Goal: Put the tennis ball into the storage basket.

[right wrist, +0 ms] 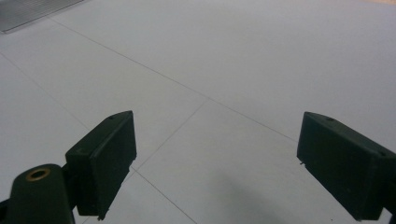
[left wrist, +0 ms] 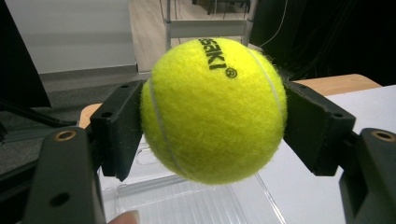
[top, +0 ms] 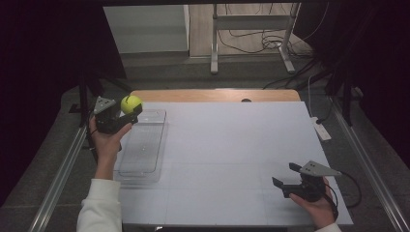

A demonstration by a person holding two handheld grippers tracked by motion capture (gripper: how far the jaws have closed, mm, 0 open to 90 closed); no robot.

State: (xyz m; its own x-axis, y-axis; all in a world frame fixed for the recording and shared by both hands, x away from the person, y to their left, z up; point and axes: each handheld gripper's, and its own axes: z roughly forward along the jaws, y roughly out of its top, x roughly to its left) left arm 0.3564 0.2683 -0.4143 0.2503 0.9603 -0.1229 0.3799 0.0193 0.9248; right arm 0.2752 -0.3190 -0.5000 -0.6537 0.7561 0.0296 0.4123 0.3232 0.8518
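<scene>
A yellow tennis ball [top: 130, 104] is held up in the air at the table's far left, over the far end of a clear plastic tray [top: 142, 147]. My left gripper [top: 126, 112] is shut on it. In the left gripper view the ball [left wrist: 215, 109] sits squeezed between both black pads [left wrist: 119, 130], with the tray [left wrist: 187, 200] below. At the near right my right gripper [top: 286, 175] stands open just above the white tabletop [top: 227, 145]. Between its wide-apart pads [right wrist: 105, 161] lies nothing but bare table [right wrist: 215, 93].
The tray lies lengthwise along the table's left side, with nothing in it. A wooden edge [top: 212, 94] runs behind the white board. A white power strip [top: 321, 129] lies off the right edge. A metal frame [top: 251, 29] and cables stand on the floor beyond.
</scene>
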